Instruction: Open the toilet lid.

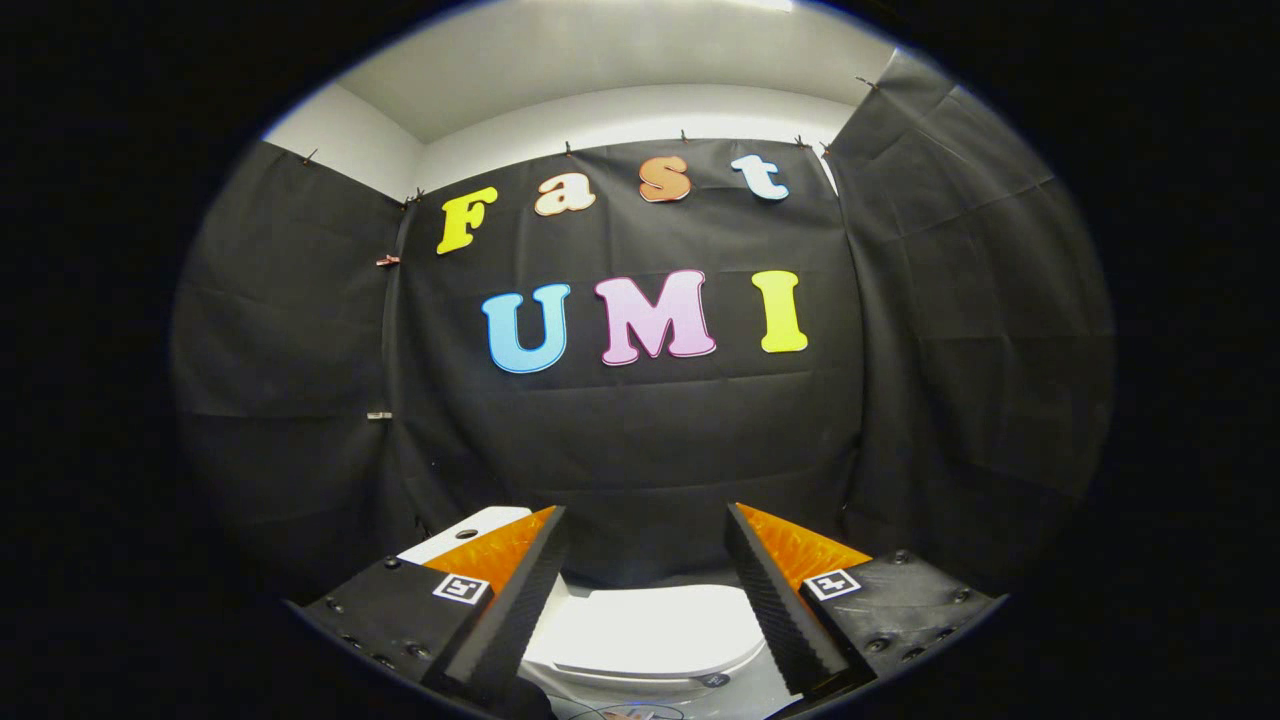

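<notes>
A white toilet stands low ahead against the black cloth wall. Its lid (655, 630) lies flat down on the bowl and shows between my two fingers, well below and beyond them. The white tank top (470, 533), with a round button, pokes out behind the left finger. My gripper (645, 520) is open, fingers wide apart, with nothing between them, and it hovers above the toilet without touching it.
Black cloth walls close in the booth at the back and on both sides. White wall and ceiling show above the cloth. A strip of grey floor (745, 695) lies in front of the bowl.
</notes>
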`<state>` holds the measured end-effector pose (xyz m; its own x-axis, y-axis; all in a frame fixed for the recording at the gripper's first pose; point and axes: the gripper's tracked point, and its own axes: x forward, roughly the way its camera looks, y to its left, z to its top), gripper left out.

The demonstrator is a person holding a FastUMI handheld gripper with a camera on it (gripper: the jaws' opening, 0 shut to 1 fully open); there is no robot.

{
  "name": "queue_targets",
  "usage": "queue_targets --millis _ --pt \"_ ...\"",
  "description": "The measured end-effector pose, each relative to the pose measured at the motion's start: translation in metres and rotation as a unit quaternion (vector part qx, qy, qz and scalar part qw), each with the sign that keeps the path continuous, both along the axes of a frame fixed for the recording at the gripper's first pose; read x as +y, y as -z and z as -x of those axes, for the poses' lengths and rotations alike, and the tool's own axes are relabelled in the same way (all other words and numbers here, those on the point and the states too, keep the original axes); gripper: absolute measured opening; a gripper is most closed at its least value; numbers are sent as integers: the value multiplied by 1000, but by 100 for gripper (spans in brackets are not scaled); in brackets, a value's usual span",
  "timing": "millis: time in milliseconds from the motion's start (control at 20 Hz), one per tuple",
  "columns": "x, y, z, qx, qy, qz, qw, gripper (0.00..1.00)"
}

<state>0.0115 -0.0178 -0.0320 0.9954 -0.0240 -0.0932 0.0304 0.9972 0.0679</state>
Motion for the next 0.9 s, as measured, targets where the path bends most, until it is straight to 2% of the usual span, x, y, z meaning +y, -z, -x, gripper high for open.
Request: queue_targets --millis 200,500,900 --pt "-24 16 -5 14 26 -17 999 98" --pt "-53 39 -10 25 45 -38 998 98" --pt "-97 112 -31 70 64 -114 989 99"
